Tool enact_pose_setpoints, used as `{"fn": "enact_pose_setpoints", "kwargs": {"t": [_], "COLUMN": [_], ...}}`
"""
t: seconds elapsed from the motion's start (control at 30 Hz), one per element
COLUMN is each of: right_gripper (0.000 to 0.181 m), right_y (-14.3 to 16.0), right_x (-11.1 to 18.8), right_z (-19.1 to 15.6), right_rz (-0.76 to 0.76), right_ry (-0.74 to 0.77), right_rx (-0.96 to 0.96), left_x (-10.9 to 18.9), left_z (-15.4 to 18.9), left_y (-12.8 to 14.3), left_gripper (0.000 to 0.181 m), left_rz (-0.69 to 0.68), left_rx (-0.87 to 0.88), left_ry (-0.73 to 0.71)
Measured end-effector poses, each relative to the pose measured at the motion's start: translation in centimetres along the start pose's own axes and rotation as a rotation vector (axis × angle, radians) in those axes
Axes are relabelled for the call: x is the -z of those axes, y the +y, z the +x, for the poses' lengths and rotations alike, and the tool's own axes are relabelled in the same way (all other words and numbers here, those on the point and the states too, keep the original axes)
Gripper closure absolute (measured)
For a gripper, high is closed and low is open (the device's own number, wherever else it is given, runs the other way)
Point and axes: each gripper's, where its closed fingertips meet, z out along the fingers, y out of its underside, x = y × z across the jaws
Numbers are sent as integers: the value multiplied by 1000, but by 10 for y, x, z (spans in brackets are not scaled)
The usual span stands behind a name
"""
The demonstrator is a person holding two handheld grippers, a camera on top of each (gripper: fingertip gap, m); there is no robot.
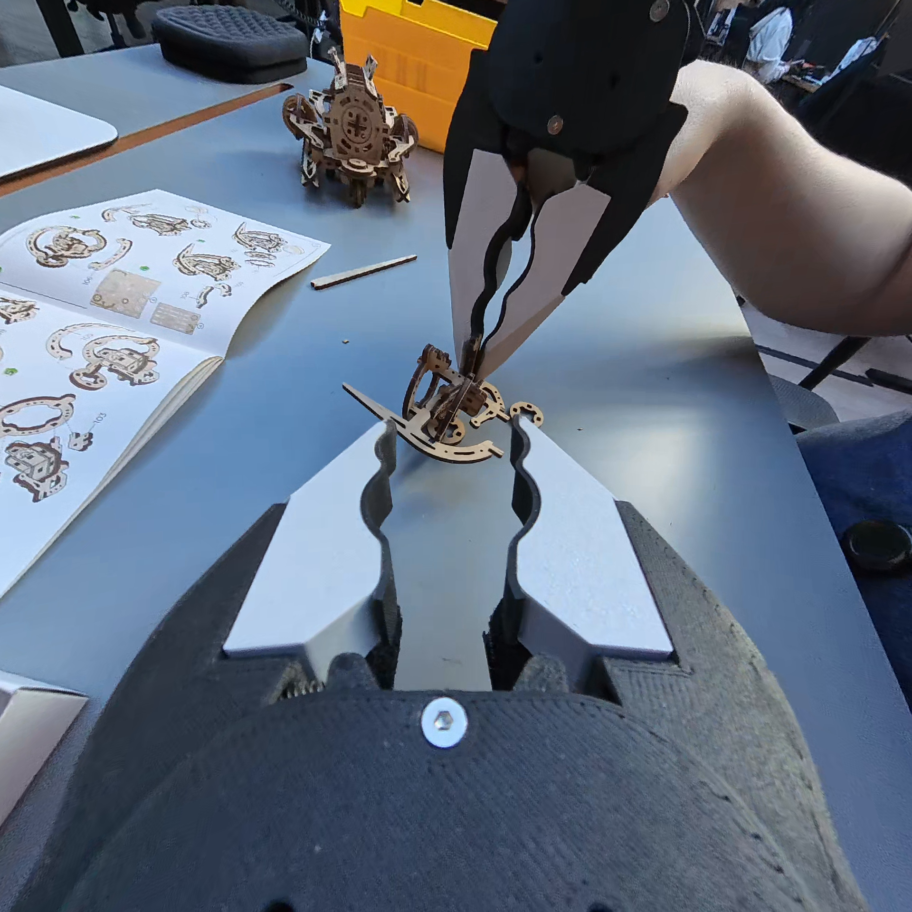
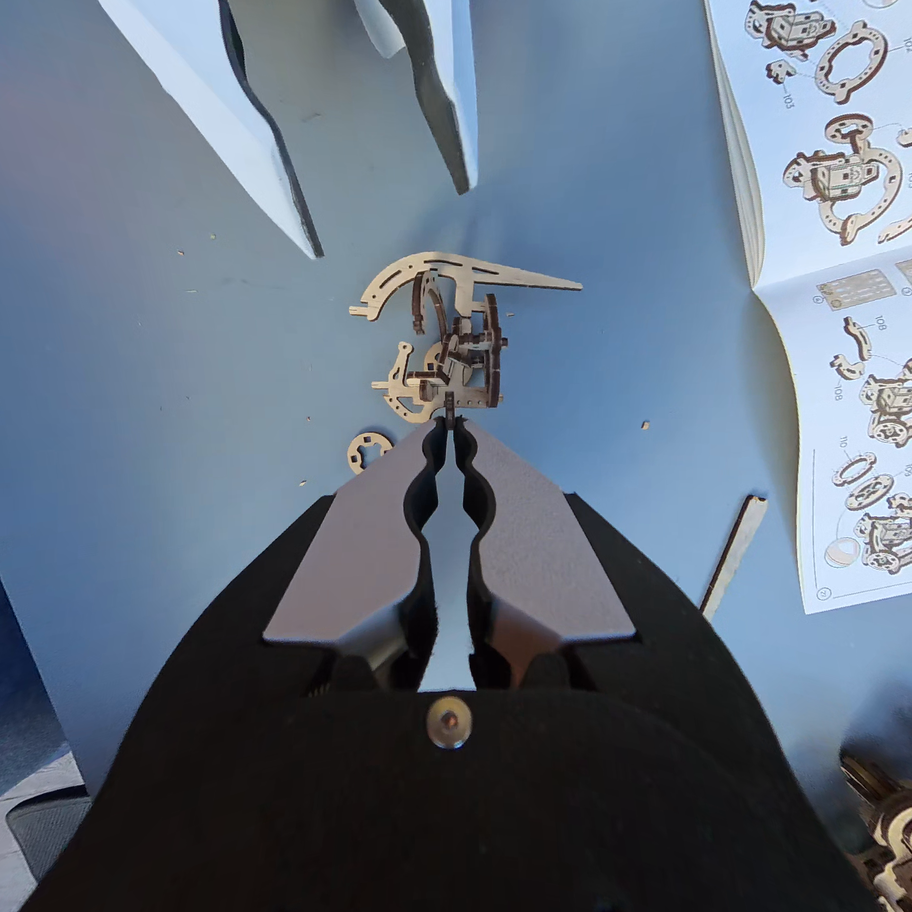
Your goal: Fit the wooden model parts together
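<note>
On the grey table (image 1: 207, 375), your open booklet (image 1: 113, 316), finished model (image 1: 353, 131) and wooden strip (image 1: 362, 271) lie clear. Your left gripper (image 1: 451, 434) gapes before the half-built piece (image 2: 444, 355); your right gripper (image 2: 450, 423) pinches a small peg (image 2: 450, 402) against it. Only the right view shows the loose ring (image 2: 367, 451) clearly.

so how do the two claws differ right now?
The left claw is open, its tips on either side of the near edge of the wooden subassembly and gripping nothing. The right claw is shut on a small wooden piece at the subassembly. In the left wrist view, the left lies low over the table; the right points steeply down. Both have grey fingers with wavy black pads.
</note>
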Motion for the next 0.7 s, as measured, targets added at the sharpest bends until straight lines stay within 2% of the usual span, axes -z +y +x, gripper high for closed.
{"fn": "enact_pose_setpoints", "kwargs": {"t": [0.03,0.37,0.7], "right_gripper": [179,179,175], "right_y": [1,-1,-15], "right_x": [0,-1,5], "right_z": [0,1,3], "right_rz": [-1,46,176], "right_ry": [0,31,20], "right_rx": [-1,-8,-53], "left_x": [0,0,2], "left_z": [0,0,-3], "left_y": [0,2,0], "left_gripper": [136,139,142], "left_rz": [-1,-9,8], "left_rx": [0,2,34], "left_ry": [-6,-13,-10]}}
